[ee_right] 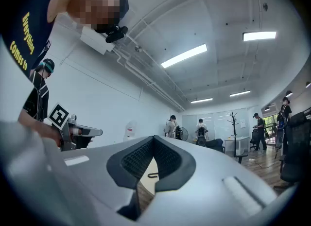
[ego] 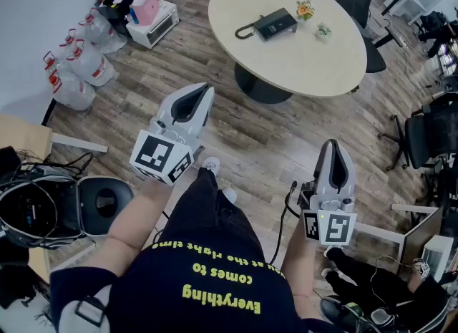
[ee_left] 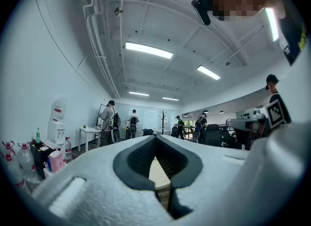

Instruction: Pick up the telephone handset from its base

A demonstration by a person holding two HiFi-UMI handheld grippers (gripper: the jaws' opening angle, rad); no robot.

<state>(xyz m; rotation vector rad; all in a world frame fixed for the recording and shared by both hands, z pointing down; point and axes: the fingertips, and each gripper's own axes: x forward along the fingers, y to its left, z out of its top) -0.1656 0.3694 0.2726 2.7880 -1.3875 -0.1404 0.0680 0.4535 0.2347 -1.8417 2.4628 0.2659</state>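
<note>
Head view puts the telephone (ego: 275,23) on the round table (ego: 300,70) in the upper middle of the frame, a dark flat unit with a curved dark piece (ego: 245,32) jutting from its left end. From here I cannot tell where the handset parts from the base. Both tools are well apart from it, low in the frame. The left gripper (ego: 203,91) and the right gripper (ego: 334,145) each have their jaws pressed together with nothing between them.

The likely trouble is arriving at the phone with the jaws shut, so they nudge it across the smooth tabletop instead of straddling the handset. A grip taken on the base, or on that curved piece if it is cord, would drag the whole unit. The small flower pot (ego: 305,10) just right of the phone could get knocked by a wide approach — and the base may lift too unless the other gripper steadies it.
</note>
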